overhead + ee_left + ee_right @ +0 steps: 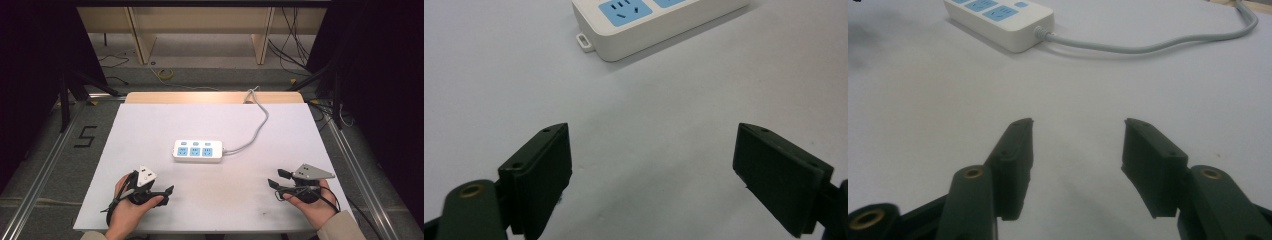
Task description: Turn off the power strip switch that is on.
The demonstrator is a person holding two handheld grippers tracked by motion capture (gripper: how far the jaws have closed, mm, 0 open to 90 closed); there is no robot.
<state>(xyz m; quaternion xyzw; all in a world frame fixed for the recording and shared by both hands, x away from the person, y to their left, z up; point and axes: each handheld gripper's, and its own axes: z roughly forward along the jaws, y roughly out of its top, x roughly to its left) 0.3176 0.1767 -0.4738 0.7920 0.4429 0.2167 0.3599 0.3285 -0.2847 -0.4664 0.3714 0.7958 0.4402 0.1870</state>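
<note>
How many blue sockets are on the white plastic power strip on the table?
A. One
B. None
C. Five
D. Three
D: the high view shows three blue sockets side by side on the white plastic power strip, which lies mid-table with its grey cable running off towards the far edge.

A white worktop is set on a grey floor, with a strip of bare wood seen along its far edge. Metal rails are laid on the floor at either side, and a black "5" is marked on the floor at the left. Light wooden furniture legs are seen at the back. Loose cables are strewn over the floor there. Both sides are hung with dark curtains.
</note>
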